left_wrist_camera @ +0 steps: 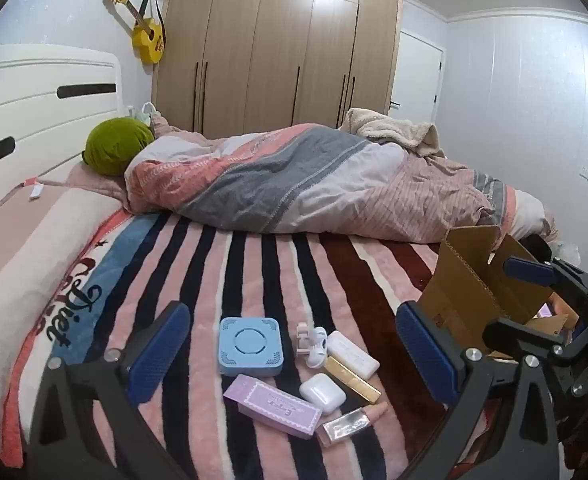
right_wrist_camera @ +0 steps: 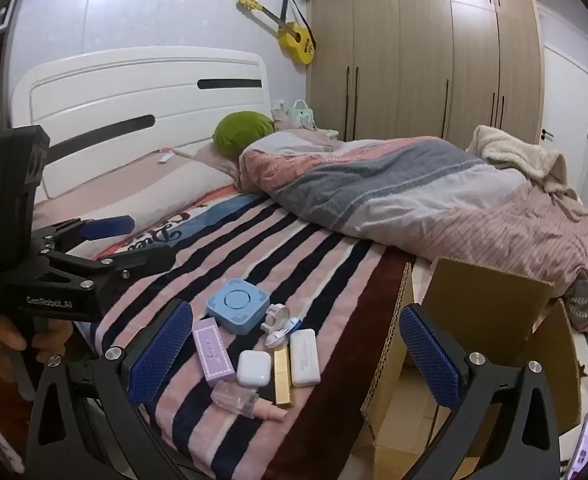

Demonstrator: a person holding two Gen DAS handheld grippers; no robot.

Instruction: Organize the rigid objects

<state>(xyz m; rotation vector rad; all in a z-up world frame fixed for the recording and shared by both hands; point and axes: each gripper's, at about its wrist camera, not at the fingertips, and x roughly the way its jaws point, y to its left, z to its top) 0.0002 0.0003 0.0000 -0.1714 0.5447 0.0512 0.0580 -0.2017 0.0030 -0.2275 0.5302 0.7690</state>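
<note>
In the left wrist view, the left hand-held gripper (left_wrist_camera: 290,360) stands spread wide with nothing between its blue pads, hovering over a cluster of small items at lower centre of the frame, on the striped plush blanket (left_wrist_camera: 254,272) of the bed. I count seven: one light-blue square plastic device (left_wrist_camera: 250,346), one white folding clip-like gadget (left_wrist_camera: 312,342), one white rectangular case (left_wrist_camera: 353,354), one gold rectangular bar (left_wrist_camera: 354,380), one white rounded earbud case (left_wrist_camera: 321,393), one lilac printed carton (left_wrist_camera: 273,404) and one clear glass bottle with a pink cap (left_wrist_camera: 354,424). At the right edge, the right hand-held gripper (left_wrist_camera: 534,300), also wide open and empty, sits before one open brown cardboard box (left_wrist_camera: 466,264).

In the right wrist view, the same seven lie at lower centre, several touching, with the box at lower right and something lilac at the frame's bottom right corner, unclear. All look light and stiff. The earbud case and bottle seem slippery and rounded, the bottle likely fragile, so pinch across flat sides. The blue device is probably best taken across its edges; the carton may dent under pressure.
</note>
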